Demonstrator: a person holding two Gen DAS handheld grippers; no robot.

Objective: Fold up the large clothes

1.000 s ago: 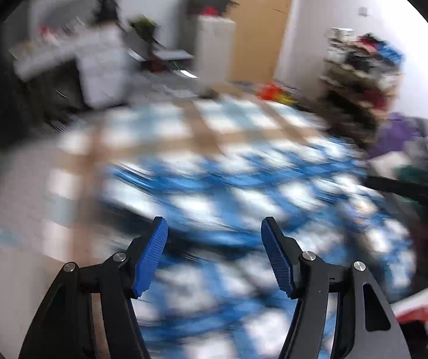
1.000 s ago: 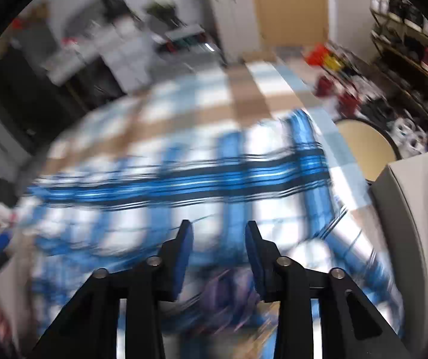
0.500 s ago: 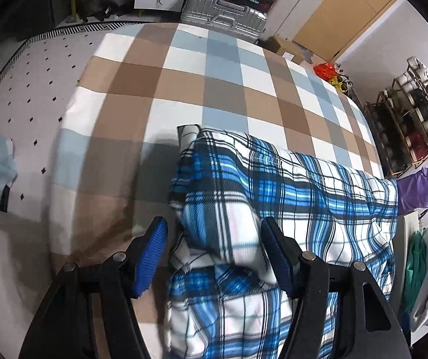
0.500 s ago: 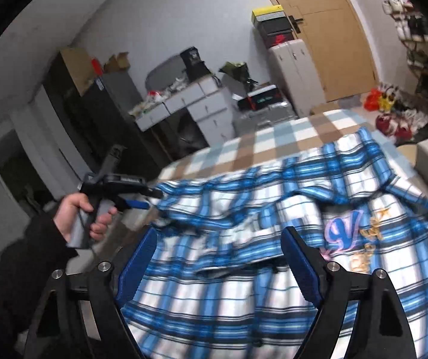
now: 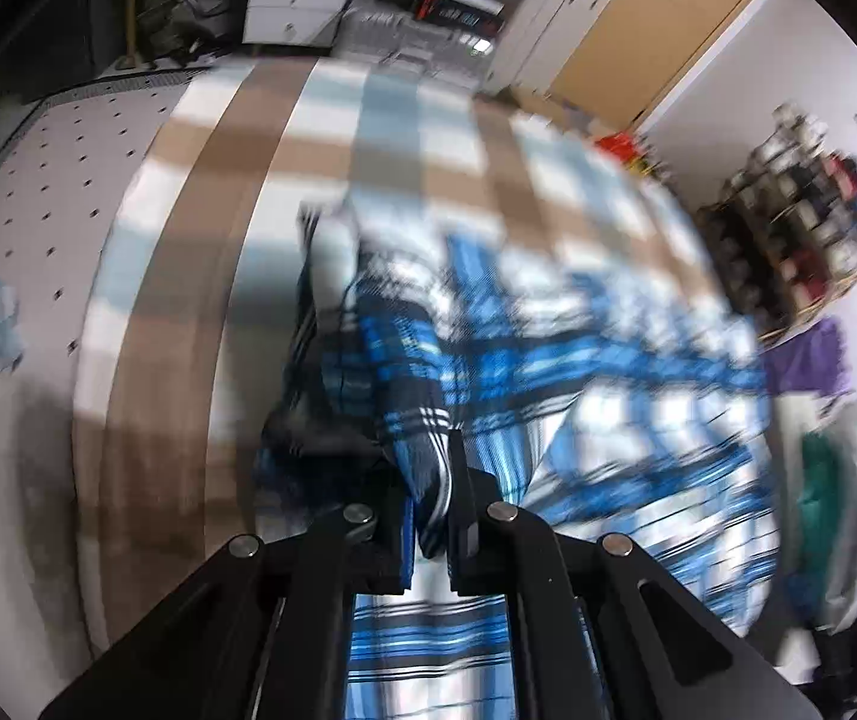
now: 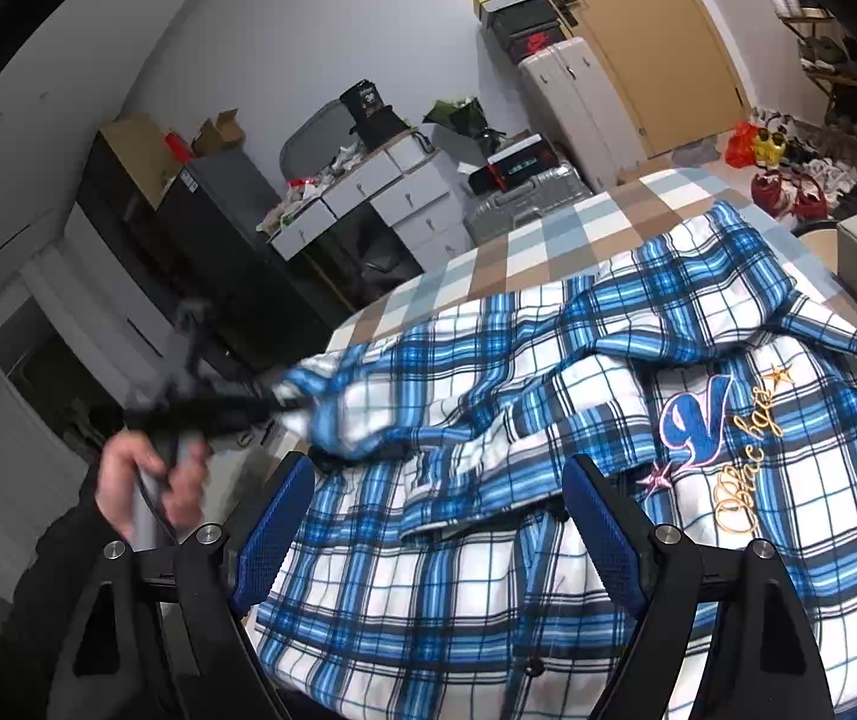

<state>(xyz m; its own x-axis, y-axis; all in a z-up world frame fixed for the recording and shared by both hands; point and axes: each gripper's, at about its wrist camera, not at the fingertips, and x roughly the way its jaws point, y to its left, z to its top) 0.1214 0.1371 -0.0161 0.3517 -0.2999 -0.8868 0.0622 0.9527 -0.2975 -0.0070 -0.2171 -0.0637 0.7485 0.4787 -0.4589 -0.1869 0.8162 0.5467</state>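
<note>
In the left wrist view, the left gripper (image 5: 428,516) is clamped on a bunched fold of the blue plaid shirt (image 5: 578,372), the cloth pinched between its two black fingers and rising out of them toward the far side of the bed. My worry here is that the pinch takes only a narrow ridge of fabric: if the hand pulls hard or sideways, the fold may slide out, or the grip may drag up more than one layer and spoil the fold line. The view is smeared with motion, so I cannot tell whether it holds a sleeve, a hem or a doubled edge. The rest of the shirt spreads away to the right of the gripper across the checked bedsheet (image 5: 284,138), which lies bare to the left of the shirt. In the right wrist view, the right gripper (image 6: 437,531) stands wide apart and empty, its blue pads (image 6: 275,531) hovering just over the near part of the shirt (image 6: 548,612), with nothing between them. The embroidered letter on the shirt sits right of the gripper and farther off. The left hand (image 6: 146,480) shows left of the shirt, its gripper (image 6: 284,401) biting the shirt's left edge. A one-sided pull could skew the shirt.
</note>
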